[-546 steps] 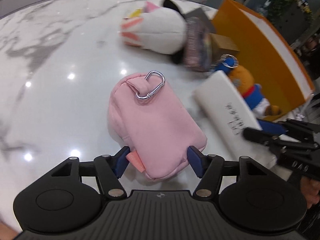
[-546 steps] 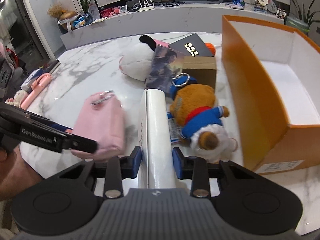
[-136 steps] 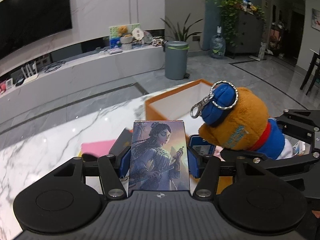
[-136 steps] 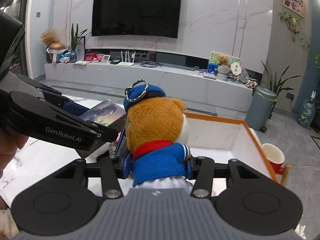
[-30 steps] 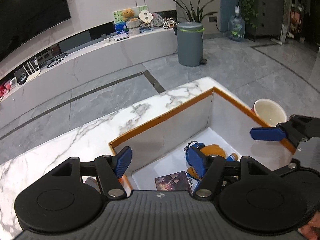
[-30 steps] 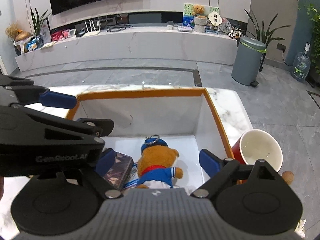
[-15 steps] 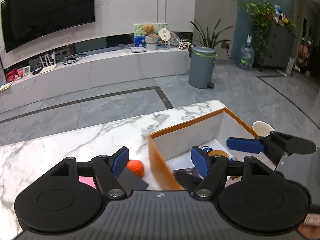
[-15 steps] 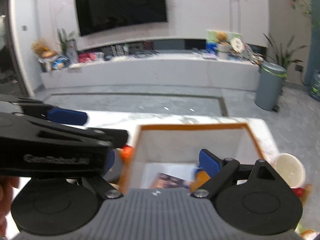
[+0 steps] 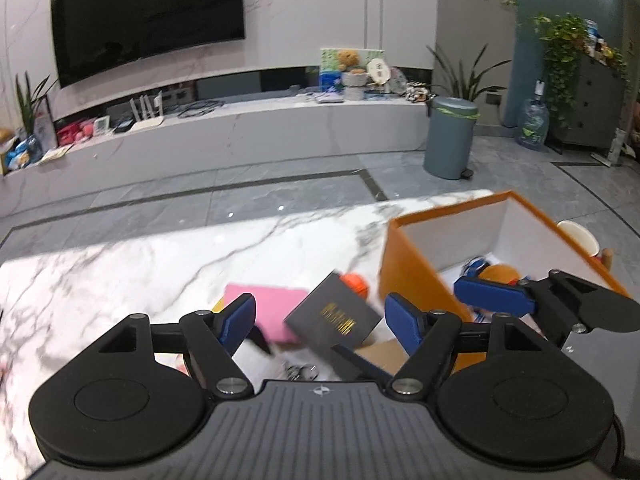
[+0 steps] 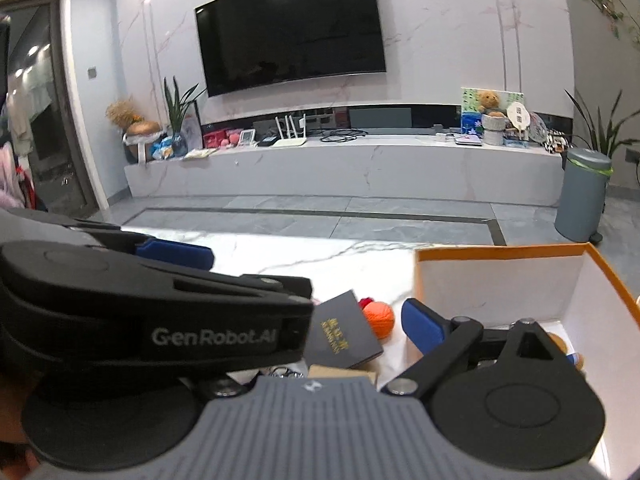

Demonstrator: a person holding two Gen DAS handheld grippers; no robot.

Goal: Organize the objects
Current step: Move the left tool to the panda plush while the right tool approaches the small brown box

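Black box (image 9: pixel 334 320) w/ gold print next: centre left hand-held gripper (image 9: pixel 320 318), empty, jaws opening; right hand-held gripper (image 10: pixel 304 320) empty, opening too; avoid orange ball (image 9: pixel 356 285), then into orange bin (image 9: pixel 412 264).

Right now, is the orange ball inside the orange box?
No, the orange ball lies on the marble table outside the orange box, beside the black book.

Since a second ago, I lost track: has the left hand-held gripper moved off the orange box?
Yes. The left hand-held gripper slid left; the orange box now sits right of it.
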